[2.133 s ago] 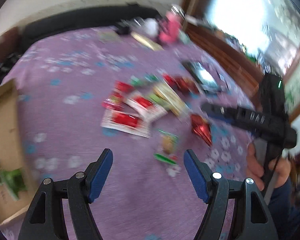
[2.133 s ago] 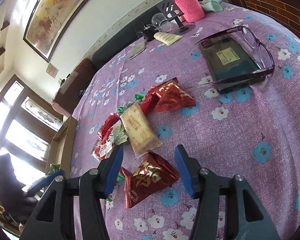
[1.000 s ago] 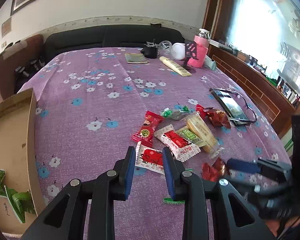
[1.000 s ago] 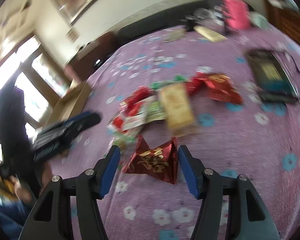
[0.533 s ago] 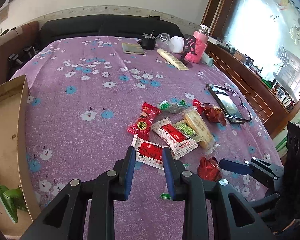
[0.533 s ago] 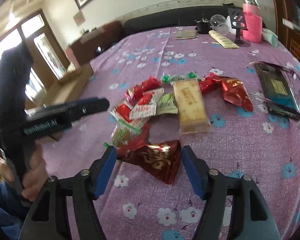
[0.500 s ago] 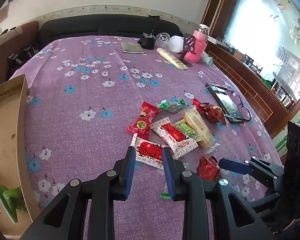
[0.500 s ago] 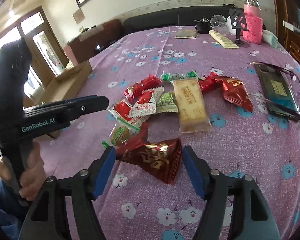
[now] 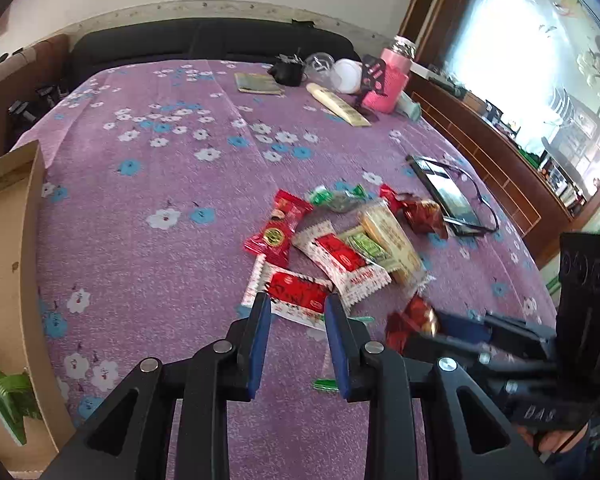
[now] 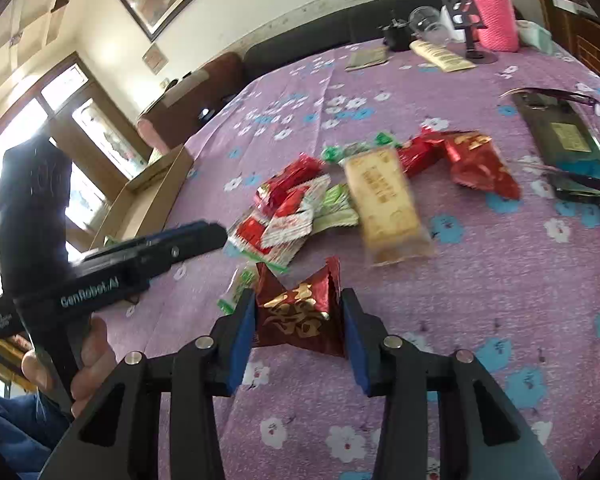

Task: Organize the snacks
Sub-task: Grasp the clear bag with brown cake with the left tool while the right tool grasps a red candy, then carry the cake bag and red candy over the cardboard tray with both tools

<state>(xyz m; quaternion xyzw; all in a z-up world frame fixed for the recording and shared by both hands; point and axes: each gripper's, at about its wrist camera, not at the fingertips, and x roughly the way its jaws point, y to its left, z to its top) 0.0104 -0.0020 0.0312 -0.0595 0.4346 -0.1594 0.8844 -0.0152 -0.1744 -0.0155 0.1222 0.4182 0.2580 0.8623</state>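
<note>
A heap of snack packets [image 9: 332,248] lies on the purple flowered cloth; it also shows in the right wrist view [image 10: 340,200]. My right gripper [image 10: 298,312] is shut on a dark red triangular packet with gold lettering [image 10: 300,312], seen from the left wrist view as a red packet [image 9: 410,320] between blurred fingers. My left gripper [image 9: 294,312] hovers over a red-and-white packet [image 9: 296,292], its jaws nearly closed and holding nothing. A cardboard box [image 9: 8,280] with green packets [image 9: 8,396] stands at the left.
A phone with glasses on it [image 9: 448,196] lies right of the heap. A pink bottle [image 9: 388,80], a phone stand, a tube and a small book stand at the far edge. A green candy [image 9: 326,384] lies near my left fingers.
My right gripper has closed onto the dark red triangular packet and lifted it slightly. My left gripper has held nearly still, its jaws narrow.
</note>
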